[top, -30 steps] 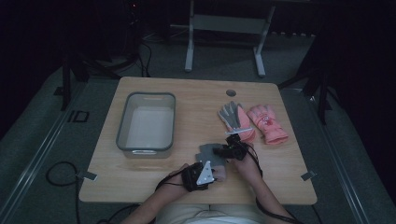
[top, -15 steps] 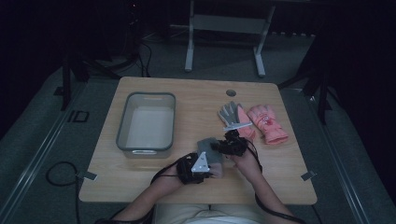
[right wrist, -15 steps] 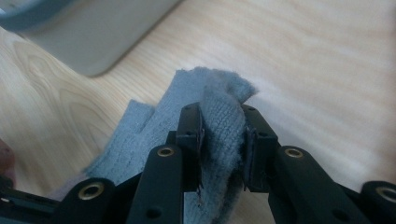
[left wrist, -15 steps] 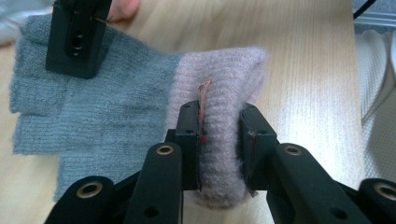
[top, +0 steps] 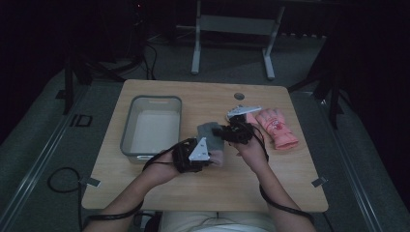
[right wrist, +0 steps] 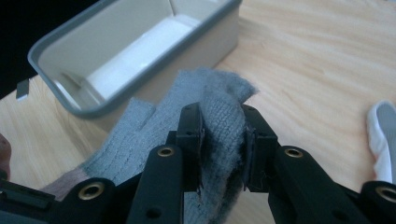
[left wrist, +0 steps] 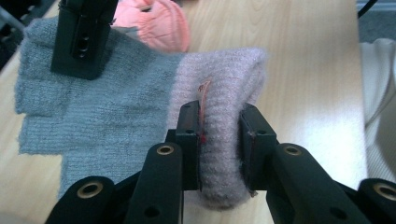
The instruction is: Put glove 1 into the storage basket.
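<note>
I am holding one grey knit glove (top: 209, 137) between both claws, just to the right of the grey bin (top: 153, 126), and the risk is sitting in the grips themselves. My left claw (left wrist: 219, 140) is pinching the pinkish ribbed cuff (left wrist: 219, 98), and that cuff is bunching thick between the pads; in my judgement, if I am pulling the hands apart, the soft knit could be sliding out of one pinch and the glove would be swinging from a single claw. My right claw (right wrist: 223, 147) is clamped on a folded finger end of the same glove, with only a narrow fold between the pads, so this looks to me like the weaker hold. A loose finger could also be catching on the rim of the bin as I am carrying the glove over it.

Relative to the bin, the glove is hanging just beside its right wall, above the worktop (top: 251, 179). The left claw is holding the cuff end nearer me, the right claw the finger end a little farther right of the bin. The pink gloves (top: 278, 128) are lying well to the right of the bin, beyond my right claw, clear of the held glove.
</note>
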A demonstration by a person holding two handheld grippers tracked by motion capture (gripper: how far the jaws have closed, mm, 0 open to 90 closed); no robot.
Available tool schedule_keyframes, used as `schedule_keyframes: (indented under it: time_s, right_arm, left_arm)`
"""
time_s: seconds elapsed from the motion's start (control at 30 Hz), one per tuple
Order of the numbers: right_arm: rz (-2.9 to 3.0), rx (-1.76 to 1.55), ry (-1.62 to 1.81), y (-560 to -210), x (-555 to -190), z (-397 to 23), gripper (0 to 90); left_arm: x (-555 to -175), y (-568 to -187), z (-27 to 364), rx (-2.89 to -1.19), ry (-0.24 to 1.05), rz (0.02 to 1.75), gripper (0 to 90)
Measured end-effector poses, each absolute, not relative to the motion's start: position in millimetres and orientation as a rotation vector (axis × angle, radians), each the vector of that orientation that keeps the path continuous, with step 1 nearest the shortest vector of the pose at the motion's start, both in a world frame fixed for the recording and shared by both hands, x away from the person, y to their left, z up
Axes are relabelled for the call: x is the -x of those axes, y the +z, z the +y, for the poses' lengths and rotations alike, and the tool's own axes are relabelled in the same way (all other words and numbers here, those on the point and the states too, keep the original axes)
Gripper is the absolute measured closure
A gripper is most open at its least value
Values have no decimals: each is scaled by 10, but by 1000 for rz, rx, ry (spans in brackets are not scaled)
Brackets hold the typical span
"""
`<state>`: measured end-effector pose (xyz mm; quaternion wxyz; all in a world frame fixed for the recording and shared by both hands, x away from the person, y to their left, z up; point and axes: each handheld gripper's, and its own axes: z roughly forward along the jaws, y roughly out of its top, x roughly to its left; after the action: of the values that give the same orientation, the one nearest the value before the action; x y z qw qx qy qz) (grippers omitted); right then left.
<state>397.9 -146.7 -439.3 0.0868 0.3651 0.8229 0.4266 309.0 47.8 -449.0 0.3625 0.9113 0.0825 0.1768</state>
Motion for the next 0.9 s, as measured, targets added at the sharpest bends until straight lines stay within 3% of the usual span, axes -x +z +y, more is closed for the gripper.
schedule_keyframes:
  time_s: [0.5,0.9]
  right_arm:
    - [2470,-1030,1301,-4222,-4098,-1078,728]
    - [2499,-971,1349,-4129,-4259,-516,727]
  left_arm:
    - [-3128,-4299,835,-2388,535,254,727]
    - [-3183,-4204,1207,-2443,591,314,728]
